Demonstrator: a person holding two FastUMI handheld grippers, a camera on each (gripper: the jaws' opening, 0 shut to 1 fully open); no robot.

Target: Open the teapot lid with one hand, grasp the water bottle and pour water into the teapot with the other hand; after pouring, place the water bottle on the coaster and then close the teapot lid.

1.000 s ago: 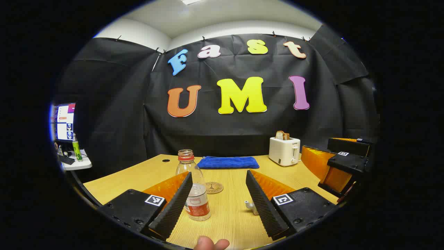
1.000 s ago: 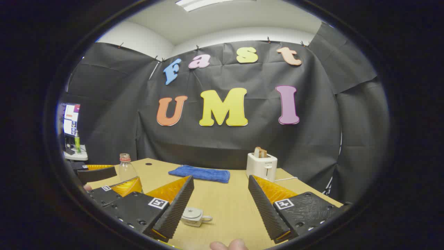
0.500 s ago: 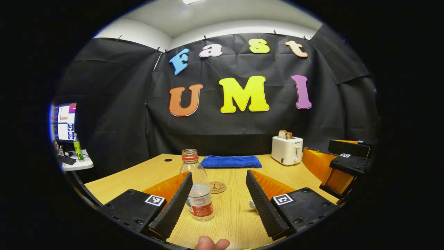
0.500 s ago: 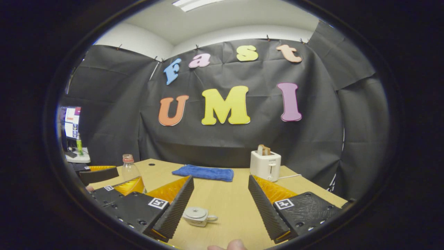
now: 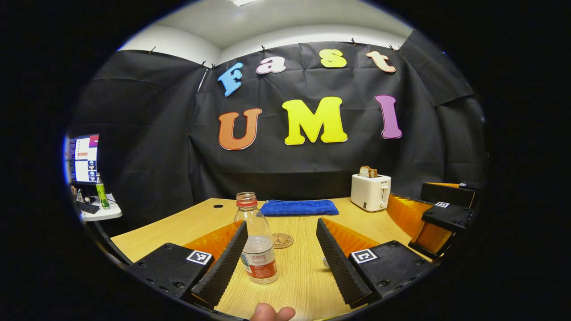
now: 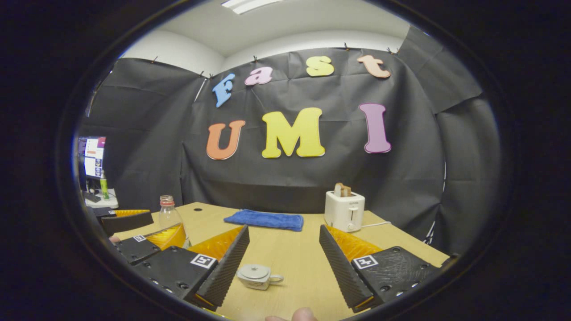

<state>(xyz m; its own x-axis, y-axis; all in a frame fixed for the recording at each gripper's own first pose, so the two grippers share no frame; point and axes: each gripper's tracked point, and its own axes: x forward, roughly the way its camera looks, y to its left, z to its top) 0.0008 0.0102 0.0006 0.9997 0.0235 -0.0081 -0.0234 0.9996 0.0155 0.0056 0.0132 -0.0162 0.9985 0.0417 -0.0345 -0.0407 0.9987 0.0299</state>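
the water bottle [image 5: 256, 243] stands upright and uncapped on the surface [image 5: 294, 285], just in front of the coaster [image 5: 281, 240]. the left gripper [image 5: 280, 263] has its jaws wide open, with the bottle beside the left finger, not gripped. the bottle looks light, thin-walled and slippery, so the labelled waist seems the best hold. the right gripper [image 6: 283, 267], jaws also open, faces the small teapot [image 6: 255, 276], whose lid is on.

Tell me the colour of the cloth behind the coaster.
Blue; the cloth shows best in the left gripper view, past the coaster.
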